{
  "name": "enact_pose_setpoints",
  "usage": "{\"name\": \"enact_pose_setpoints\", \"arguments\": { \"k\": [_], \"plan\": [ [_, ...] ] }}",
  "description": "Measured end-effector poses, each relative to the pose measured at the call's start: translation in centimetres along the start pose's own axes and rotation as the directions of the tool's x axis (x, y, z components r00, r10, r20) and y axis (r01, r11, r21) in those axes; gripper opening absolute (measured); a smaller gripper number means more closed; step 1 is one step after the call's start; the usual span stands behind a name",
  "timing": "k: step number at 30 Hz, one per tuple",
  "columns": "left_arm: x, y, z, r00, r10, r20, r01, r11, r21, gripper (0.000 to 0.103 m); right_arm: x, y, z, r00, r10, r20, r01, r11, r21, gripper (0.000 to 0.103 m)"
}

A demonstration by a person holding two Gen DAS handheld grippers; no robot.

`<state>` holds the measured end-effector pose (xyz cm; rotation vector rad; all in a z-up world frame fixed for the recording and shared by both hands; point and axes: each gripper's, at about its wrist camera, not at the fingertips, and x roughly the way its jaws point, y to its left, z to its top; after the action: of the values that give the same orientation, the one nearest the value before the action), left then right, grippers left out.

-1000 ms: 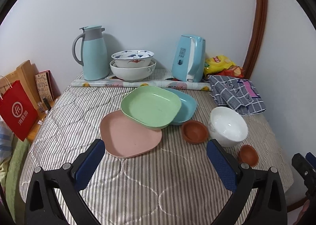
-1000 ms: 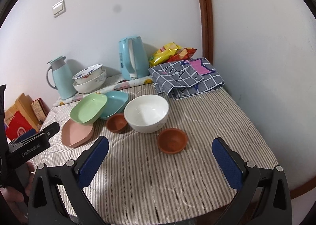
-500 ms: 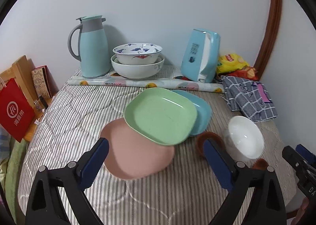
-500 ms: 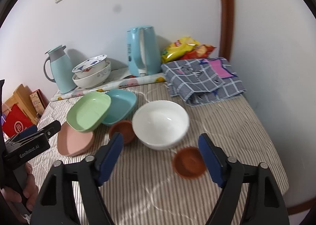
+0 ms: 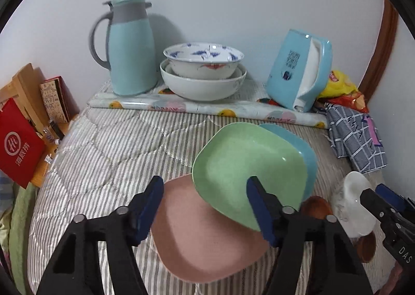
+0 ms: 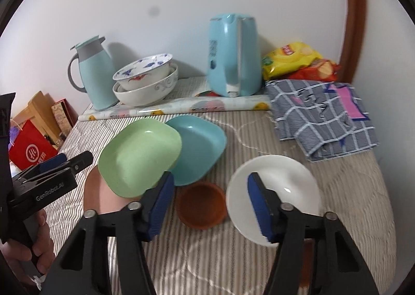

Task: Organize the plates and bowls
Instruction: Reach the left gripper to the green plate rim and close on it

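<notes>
Striped quilted cloth covers the table (image 5: pixel 109 155) against a pale wall. Since half a second ago both tools have dropped closer to the dishes and narrowed their gaps, though neither grips anything. The left tool (image 5: pixel 205 199) hangs with its blue pads apart over the pink plate (image 5: pixel 207 243), its right pad in front of the green plate (image 5: pixel 246 168); that plate leans on the pink one and overlaps the blue plate (image 5: pixel 303 147) behind it. The right tool (image 6: pixel 210 199) is likewise unclenched, straddling a small brown bowl (image 6: pixel 202 204), with its right pad in front of the white bowl (image 6: pixel 285 186). A second brown bowl (image 5: pixel 367 248) sits at the table's near edge. Farther back stand two nested bowls (image 5: pixel 203 74), a teal jug (image 5: pixel 129 48), a blue kettle (image 5: pixel 298 72), a checked cloth (image 6: pixel 324 113) and snack bags (image 6: pixel 293 59). Seen from the right wrist, the left tool's body reads "GenRobot.AI"; from the left wrist, the right tool's body shows "DAS". A red bag (image 5: pixel 18 144) off the table's left edge carries Chinese characters too small to make out.
</notes>
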<state>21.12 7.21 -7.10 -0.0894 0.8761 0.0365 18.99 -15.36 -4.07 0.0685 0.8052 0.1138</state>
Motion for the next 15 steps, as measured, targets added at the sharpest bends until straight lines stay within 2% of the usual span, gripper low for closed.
{"name": "enact_pose_setpoints", "arguments": {
  "k": [1, 7, 15],
  "plan": [
    [0.5, 0.0, 0.1, 1.0, -0.005, -0.007, 0.005, 1.0, 0.004, 0.058, 0.7, 0.2, 0.1, 1.0, 0.004, -0.013, -0.004, 1.0, -0.001, 0.051],
    [3.1, 0.1, 0.9, 0.998, -0.046, -0.038, 0.046, 0.999, 0.001, 0.058, 3.5, 0.5, 0.6, 0.998, 0.028, -0.055, -0.027, 1.0, 0.011, 0.05],
    [5.9, 0.1, 2.6, 0.998, -0.048, -0.046, 0.049, 0.999, 0.004, 0.056, 6.0, 2.0, 1.5, 0.995, 0.071, -0.075, -0.07, 0.997, 0.015, 0.045]
  ]
}}
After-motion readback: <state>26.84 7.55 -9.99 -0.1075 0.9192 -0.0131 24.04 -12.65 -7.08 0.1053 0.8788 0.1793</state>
